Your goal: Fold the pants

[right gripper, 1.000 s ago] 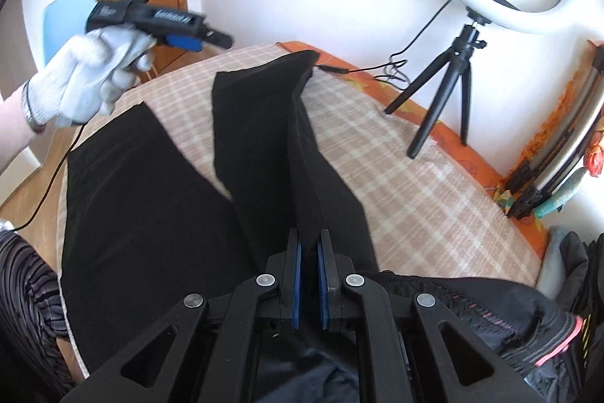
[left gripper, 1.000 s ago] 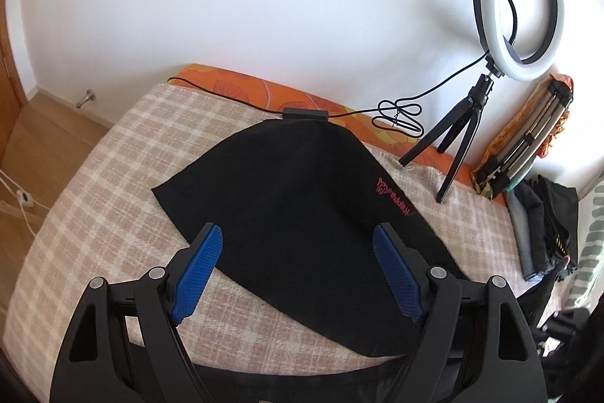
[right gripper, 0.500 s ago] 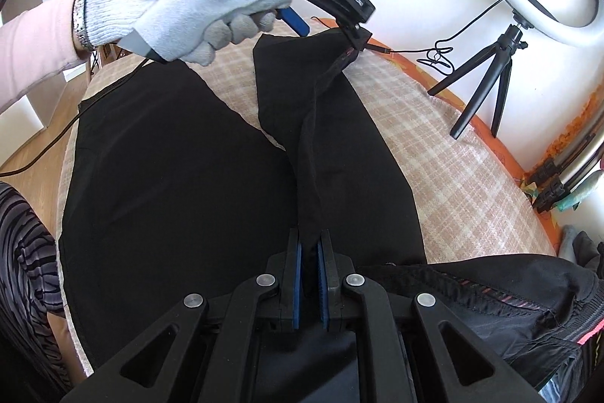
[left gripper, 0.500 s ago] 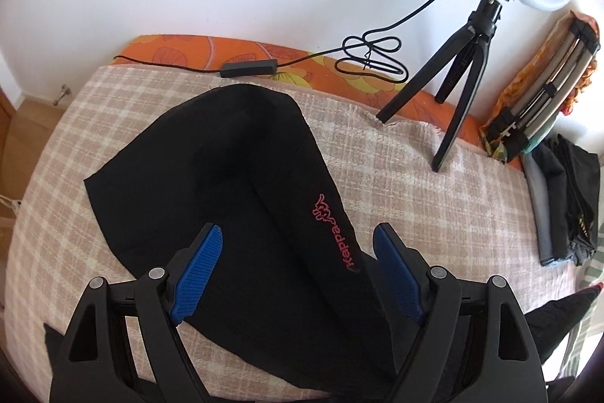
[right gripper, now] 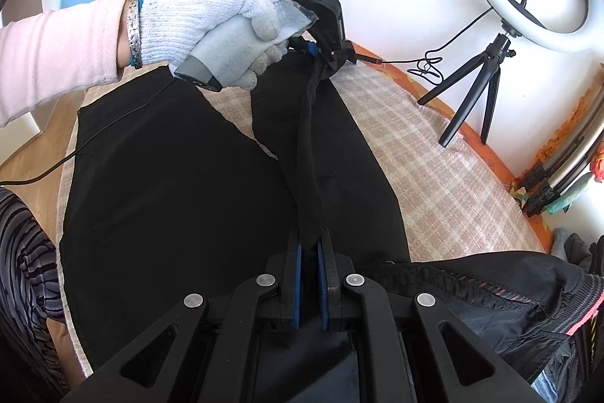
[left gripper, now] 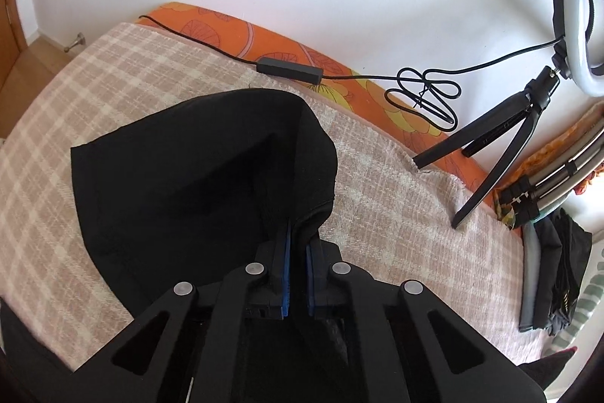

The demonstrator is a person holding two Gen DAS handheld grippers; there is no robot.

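1. Change: left gripper (left gripper: 296, 244) was spread wide over the cloth a second ago; now its blue pads are pressed together on the hem end of one black pant leg (left gripper: 211, 176), lower centre of the left wrist view. So the far grip is made.
2. Right gripper (right gripper: 310, 252) is unchanged, pinching a ridge of the same leg near the waistband (right gripper: 490, 293), bottom centre of the right wrist view.
3. Meaning: both ends of one leg are held, and the edge between the grippers is lifted into a taut ridge. Probably set for carrying this leg over onto the other; the lengthwise fold is not yet done.
4. Location: pants (right gripper: 170, 184) lie on the checked blanket (right gripper: 434, 146), legs spread in a V; the second leg is flat at left of the right wrist view.
5. Axis: the held leg's long axis runs from bottom centre up to the gloved left hand (right gripper: 211, 33) at upper centre, hem end pointing to the wall, waistband nearest the camera.
6. Hedge: dark cloth hides layers; cannot tell whether one ply or both are pinched.
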